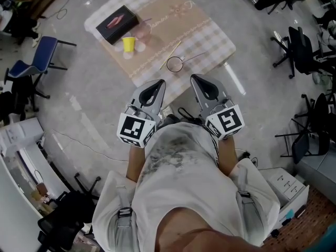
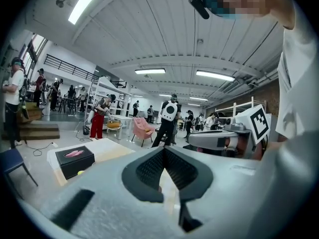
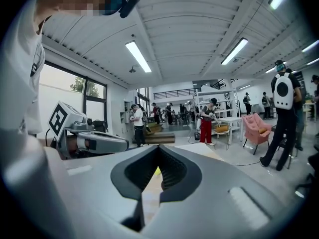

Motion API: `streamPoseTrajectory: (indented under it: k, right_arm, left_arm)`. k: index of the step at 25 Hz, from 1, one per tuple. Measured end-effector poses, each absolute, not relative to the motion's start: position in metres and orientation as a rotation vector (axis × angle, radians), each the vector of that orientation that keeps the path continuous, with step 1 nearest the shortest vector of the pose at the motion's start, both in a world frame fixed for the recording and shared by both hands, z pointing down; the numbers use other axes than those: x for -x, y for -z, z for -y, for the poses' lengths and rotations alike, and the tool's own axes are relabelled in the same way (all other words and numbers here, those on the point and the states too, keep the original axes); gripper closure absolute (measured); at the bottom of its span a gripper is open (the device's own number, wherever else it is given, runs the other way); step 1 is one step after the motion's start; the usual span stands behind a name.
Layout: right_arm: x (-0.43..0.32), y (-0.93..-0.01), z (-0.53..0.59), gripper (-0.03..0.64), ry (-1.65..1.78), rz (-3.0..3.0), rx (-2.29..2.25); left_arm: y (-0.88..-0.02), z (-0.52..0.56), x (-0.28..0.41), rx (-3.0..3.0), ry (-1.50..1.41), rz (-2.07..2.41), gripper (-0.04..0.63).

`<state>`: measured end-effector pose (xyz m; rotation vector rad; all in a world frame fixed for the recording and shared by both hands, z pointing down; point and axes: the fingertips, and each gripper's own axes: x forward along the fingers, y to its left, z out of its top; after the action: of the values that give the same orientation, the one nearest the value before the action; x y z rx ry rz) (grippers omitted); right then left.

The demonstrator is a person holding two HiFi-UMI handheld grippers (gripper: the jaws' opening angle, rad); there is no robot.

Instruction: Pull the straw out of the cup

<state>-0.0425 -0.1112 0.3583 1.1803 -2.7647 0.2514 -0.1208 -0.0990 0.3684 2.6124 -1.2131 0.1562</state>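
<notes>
Tongs on both tools are sitting fully closed with nothing between them. The left gripper [image 1: 157, 83] and right gripper [image 1: 197, 77] are hovering side by side, short of the near edge of the table [image 1: 215, 35].

We are locating the clear cup [image 1: 175, 64] close to that near edge, just ahead of the two tips. A thin rod is leaning out over its rim to the right, and we are reading it as the straw [image 1: 195, 56]. A second thin stick [image 1: 170, 55] is lying beside the cup, and we cannot tell whether it is another straw.

Risks we are flagging:
- The cup is looking light and is standing near the edge. A sideways pull on the straw could tip it or drag it off.
- The cup is unbraced, so it may lift with the straw.
- The straw is thin, so a hard pinch could crush it and a loose one could let it slip.

A yellow cup [image 1: 128, 44] and a black box [image 1: 117, 23] are standing further back, clear of the approach. Office chairs [image 1: 302, 49] are standing well apart. Nothing is blocking the way in.
</notes>
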Motion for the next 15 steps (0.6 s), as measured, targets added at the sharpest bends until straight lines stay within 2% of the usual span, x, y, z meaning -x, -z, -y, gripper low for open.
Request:
streamPoseTrajectory:
  k: [15]
  right_arm:
    - [0.03, -0.375, 0.135, 0.606, -0.312, 2.729, -1.213]
  left_arm:
    - [-0.396, 0.124, 0.108, -2.627, -0.243, 1.099, 0.589]
